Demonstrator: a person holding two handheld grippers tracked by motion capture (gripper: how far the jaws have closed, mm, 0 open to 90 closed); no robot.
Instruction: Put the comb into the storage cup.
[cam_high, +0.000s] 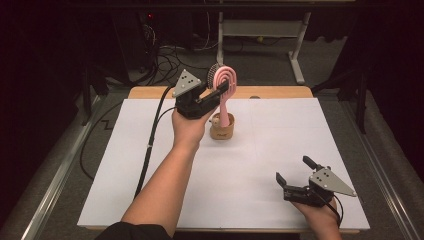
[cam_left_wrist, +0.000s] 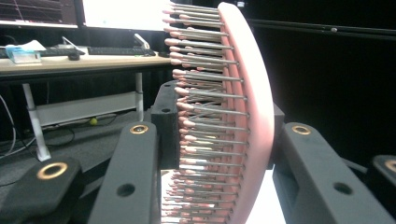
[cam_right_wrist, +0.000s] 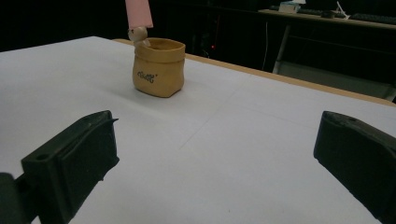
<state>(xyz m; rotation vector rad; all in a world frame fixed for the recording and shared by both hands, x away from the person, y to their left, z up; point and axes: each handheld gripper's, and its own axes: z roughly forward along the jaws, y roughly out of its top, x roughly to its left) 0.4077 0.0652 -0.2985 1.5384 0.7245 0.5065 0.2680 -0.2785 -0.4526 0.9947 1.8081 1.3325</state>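
Left gripper view: hairbrush (cam_left_wrist: 243, 107) between jaws

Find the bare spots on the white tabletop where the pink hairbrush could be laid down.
Bare white tabletop lies left of the forearm, and between the tan pot and the right claw. It is crowded only around the pot, where the hairbrush hangs.

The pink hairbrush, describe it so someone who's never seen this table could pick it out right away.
Start at the white table and find the small tan pouch-shaped holder near its far edge. The pink hairbrush stands upright over it, handle end down at the holder's mouth, its head clamped in the left tool. It is the one pink thing here, with rows of pink-tipped metal bristles.
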